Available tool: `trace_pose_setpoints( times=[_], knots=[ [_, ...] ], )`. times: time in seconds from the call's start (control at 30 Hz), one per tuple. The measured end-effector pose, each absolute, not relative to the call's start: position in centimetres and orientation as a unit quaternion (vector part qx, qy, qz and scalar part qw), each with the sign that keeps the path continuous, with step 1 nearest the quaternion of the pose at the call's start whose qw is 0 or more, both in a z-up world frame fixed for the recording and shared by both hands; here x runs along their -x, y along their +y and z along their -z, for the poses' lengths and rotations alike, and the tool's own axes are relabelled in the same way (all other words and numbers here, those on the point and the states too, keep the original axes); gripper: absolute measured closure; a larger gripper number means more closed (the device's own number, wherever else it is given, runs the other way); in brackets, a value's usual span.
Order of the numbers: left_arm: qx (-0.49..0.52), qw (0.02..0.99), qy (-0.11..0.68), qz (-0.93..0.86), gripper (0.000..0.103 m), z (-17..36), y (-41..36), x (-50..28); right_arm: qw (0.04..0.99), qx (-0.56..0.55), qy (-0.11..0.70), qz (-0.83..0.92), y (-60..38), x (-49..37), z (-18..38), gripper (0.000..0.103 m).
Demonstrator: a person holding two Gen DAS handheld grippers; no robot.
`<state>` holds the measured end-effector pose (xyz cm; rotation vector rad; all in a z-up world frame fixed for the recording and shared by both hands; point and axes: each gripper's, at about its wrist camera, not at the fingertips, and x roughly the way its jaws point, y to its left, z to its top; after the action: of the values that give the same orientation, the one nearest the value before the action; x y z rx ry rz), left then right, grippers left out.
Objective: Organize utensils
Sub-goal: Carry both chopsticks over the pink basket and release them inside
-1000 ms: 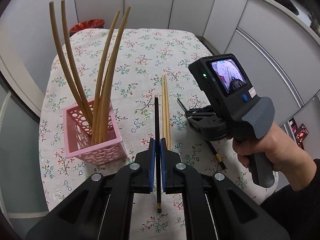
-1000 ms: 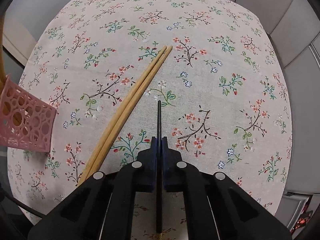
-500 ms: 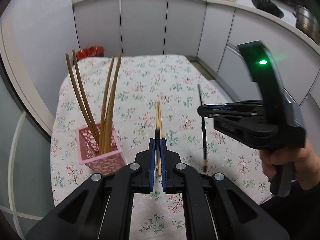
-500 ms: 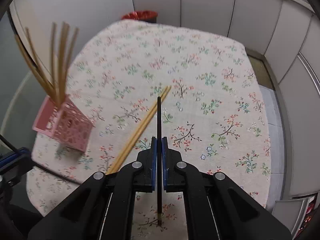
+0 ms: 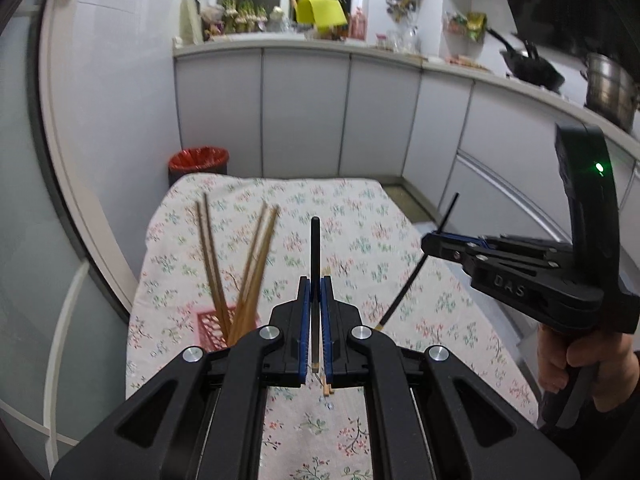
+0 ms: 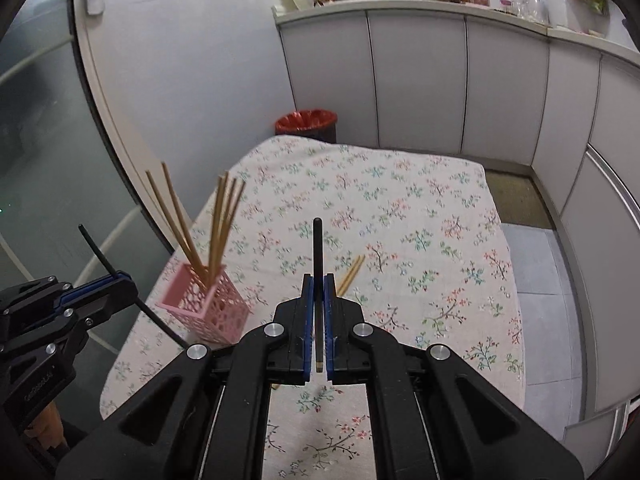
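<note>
My left gripper (image 5: 315,292) is shut on a black chopstick (image 5: 315,248), held high above the table. My right gripper (image 6: 317,288) is shut on a second black chopstick (image 6: 317,248); it also shows in the left wrist view (image 5: 434,240) at the right. A pink perforated basket (image 6: 208,308) holds several wooden chopsticks (image 6: 218,224) upright at the table's left side; it also shows in the left wrist view (image 5: 210,330). Two wooden chopsticks (image 6: 350,276) lie on the floral tablecloth (image 6: 400,220), partly hidden behind my right gripper.
A red bin (image 6: 306,122) stands behind the table's far end. White cabinets (image 6: 420,80) run along the back and right, with a cluttered counter above. A glass door (image 6: 40,160) is at the left. The left gripper appears at the lower left of the right wrist view (image 6: 124,278).
Both grippers have risen well above the table and tilted up, each carrying its black chopstick. The table and basket now look smaller and farther away.
</note>
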<state>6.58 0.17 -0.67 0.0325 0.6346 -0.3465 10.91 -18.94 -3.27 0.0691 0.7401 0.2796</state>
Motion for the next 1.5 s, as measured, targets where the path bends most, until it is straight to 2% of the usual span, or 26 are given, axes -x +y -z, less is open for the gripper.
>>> trace_pose_setpoints(
  times=[0.3,0.63,1.03,1.4,1.5],
  knots=[
    [0.002,0.957,0.264,0.119,0.098,-1.6,3.1,-6.8,0.930,-0.053,0.319,-0.174,-17.2,-9.4,-0.1,0.099],
    [0.001,0.960,0.267,0.081,0.098,-0.9,4.0,-9.0,0.928,-0.077,0.296,-0.212,-14.4,-9.7,-1.5,0.099],
    [0.004,0.945,0.324,0.051,0.098,3.0,5.8,-12.7,0.911,-0.105,0.318,-0.239,-11.5,-13.1,1.1,0.099],
    [-0.003,0.937,0.345,0.055,0.098,5.0,5.7,-14.4,0.899,-0.101,0.361,-0.227,-10.8,-14.9,4.0,0.099],
    [-0.004,0.938,0.343,0.051,0.094,5.3,5.6,-14.5,0.897,-0.103,0.366,-0.224,-10.9,-15.2,4.2,0.097]
  ],
)
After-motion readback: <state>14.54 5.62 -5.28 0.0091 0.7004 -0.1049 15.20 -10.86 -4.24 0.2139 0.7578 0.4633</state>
